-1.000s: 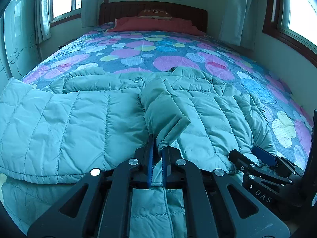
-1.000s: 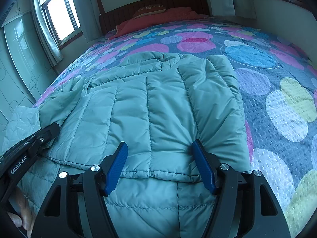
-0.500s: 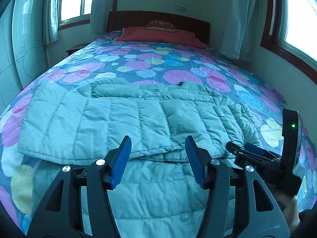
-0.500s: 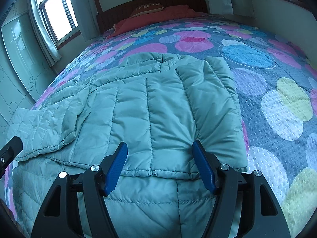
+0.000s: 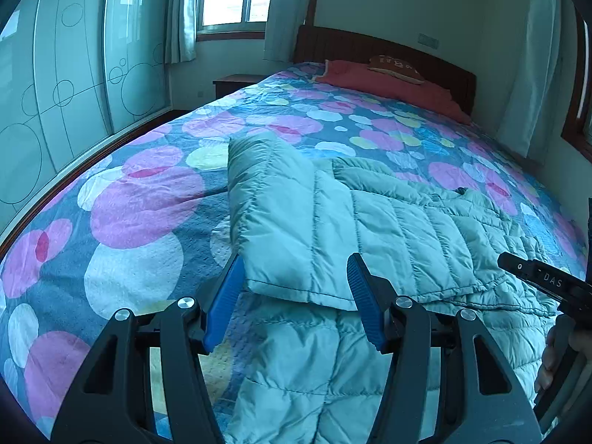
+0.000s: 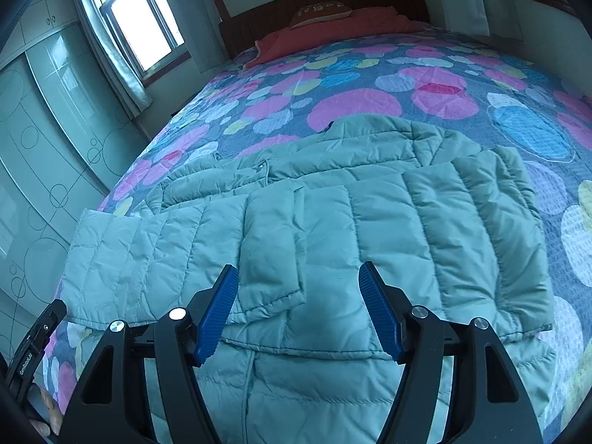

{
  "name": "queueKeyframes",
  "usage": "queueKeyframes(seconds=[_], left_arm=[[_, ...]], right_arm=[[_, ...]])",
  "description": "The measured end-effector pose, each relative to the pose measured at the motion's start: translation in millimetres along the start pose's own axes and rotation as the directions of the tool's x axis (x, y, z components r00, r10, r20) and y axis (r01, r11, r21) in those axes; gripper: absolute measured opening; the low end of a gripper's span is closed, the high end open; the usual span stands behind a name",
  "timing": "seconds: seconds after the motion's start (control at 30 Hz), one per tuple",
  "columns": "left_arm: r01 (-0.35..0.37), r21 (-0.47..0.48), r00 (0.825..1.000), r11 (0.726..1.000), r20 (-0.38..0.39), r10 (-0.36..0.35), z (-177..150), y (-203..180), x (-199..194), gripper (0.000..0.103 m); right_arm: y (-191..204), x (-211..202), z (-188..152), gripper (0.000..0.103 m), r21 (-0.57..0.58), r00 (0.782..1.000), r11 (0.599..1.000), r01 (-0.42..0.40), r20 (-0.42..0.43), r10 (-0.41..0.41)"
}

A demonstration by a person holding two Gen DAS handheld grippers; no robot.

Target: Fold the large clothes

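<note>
lying across the near part of the bed (image 5: 140,199), a pale green quilted jacket (image 5: 370,222) is seen with its sleeves folded in over the body. the left gripper (image 5: 294,296) is held with its jaws spread wide and nothing between them, just above the folded sleeve's near edge. the right gripper (image 6: 299,312) is likewise parted and empty, poised over a sleeve cuff (image 6: 273,296) at the jacket's middle. a red pillow (image 6: 333,33) is seen by the headboard (image 6: 318,0), well apart from the jacket.
</note>
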State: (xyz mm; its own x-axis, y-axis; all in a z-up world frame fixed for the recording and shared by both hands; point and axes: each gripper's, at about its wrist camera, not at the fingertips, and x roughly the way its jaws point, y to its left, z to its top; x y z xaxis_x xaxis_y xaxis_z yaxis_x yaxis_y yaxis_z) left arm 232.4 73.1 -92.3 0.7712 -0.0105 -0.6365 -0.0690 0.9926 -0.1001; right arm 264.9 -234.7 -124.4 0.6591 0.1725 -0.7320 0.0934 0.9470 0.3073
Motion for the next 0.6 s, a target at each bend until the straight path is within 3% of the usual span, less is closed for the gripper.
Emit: queueKeyframes(seconds=[0.07, 0.13, 0.23, 0.4, 0.43, 0.6], left_arm=[[-0.003, -0.006, 1.0, 1.0, -0.01, 0.003, -1.6, 5.3, 4.2, 0.058], [-0.006, -0.007, 1.0, 1.0, -0.018, 0.005, -2.8, 7.8, 7.7, 0.058], [-0.006, -0.01, 1.0, 1.0, -0.025, 0.006, -4.0, 8.0, 11.9, 0.058], [0.005, -0.011, 1.0, 1.0, -0.027, -0.005, -3.9, 5.0, 15.5, 0.06], [0.007, -0.009, 1.0, 1.0, -0.027, -0.007, -3.6, 3.2, 16.1, 0.064], [0.012, 0.008, 0.999, 1.0, -0.031, -0.012, -2.6, -7.0, 21.2, 0.065]], right_arm=[[6.1, 10.9, -0.6, 0.066, 0.001, 1.0, 1.0, -0.009, -0.021, 0.009], [14.1, 19.3, -1.9, 0.035, -0.028, 0.999, 1.0, -0.004, -0.034, 0.003], [17.5, 20.4, -3.4, 0.014, -0.057, 0.999, 0.998, 0.003, -0.034, -0.005], [-6.7, -1.7, 1.6, 0.011, -0.041, 0.998, 0.998, 0.049, 0.027, -0.048], [-14.7, -6.7, 3.2, 0.011, -0.032, 0.997, 0.998, 0.061, 0.038, -0.06], [-56.4, -26.2, 7.9, 0.011, -0.006, 0.985, 0.987, 0.158, 0.075, -0.157]])
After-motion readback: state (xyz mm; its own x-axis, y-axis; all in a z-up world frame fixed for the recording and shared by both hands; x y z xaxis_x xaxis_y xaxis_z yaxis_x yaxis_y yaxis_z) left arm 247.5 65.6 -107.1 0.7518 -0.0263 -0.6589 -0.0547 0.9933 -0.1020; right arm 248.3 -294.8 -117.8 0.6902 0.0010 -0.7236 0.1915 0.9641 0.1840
